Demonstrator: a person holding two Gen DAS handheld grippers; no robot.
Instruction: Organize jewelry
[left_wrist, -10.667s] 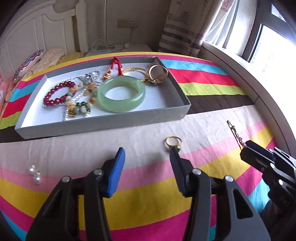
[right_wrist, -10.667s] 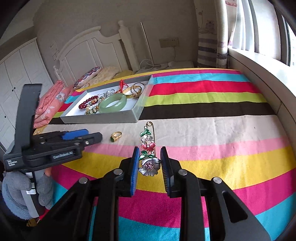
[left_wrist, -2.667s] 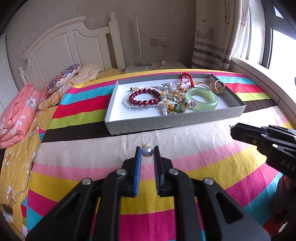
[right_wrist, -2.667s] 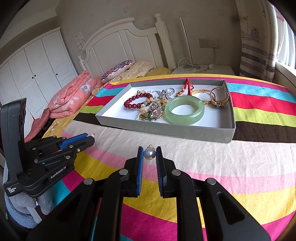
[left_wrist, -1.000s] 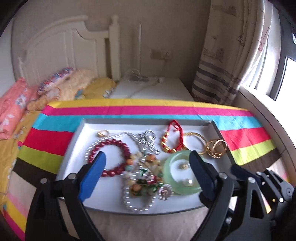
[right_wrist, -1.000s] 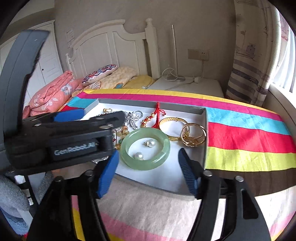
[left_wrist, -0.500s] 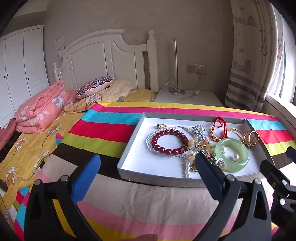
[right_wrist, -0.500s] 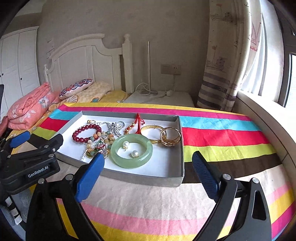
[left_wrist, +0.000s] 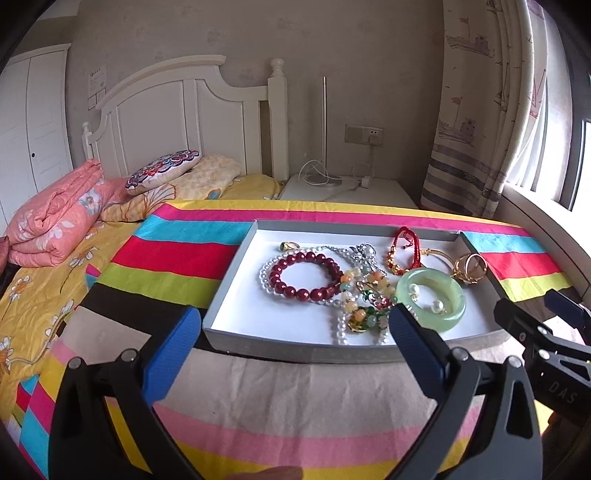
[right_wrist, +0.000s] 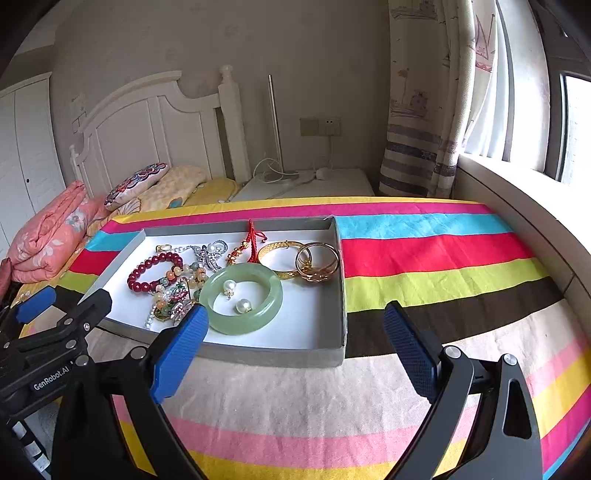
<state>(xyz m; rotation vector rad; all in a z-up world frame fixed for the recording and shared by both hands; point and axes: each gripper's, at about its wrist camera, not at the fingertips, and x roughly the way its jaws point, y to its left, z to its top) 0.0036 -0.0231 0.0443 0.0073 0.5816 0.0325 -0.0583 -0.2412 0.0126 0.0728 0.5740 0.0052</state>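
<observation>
A grey tray (left_wrist: 295, 349) (right_wrist: 341, 295) lies on the striped cloth and holds the jewelry. In it are a green jade bangle (left_wrist: 456, 295) (right_wrist: 273, 295) with two pearl earrings (left_wrist: 437, 305) (right_wrist: 243, 305) inside its ring, a red bead bracelet (left_wrist: 295, 290) (right_wrist: 142, 280), gold bangles (left_wrist: 469, 266) (right_wrist: 317, 264), a red cord charm (left_wrist: 404, 247) and mixed beads. My left gripper (left_wrist: 291, 347) is wide open and empty in front of the tray. My right gripper (right_wrist: 295, 343) is wide open and empty in front of the tray.
The striped cloth (left_wrist: 295, 406) covers the surface. A bed with a folded pink quilt (left_wrist: 55, 221) and pillows lies to the left. A white nightstand (left_wrist: 351, 188) with cables stands behind. A window ledge (right_wrist: 517, 206) and curtain are on the right.
Both grippers dropped their pearl earrings inside the jade bangle, opened wide and pulled back from the tray. In the last half second they shifted only slightly.
</observation>
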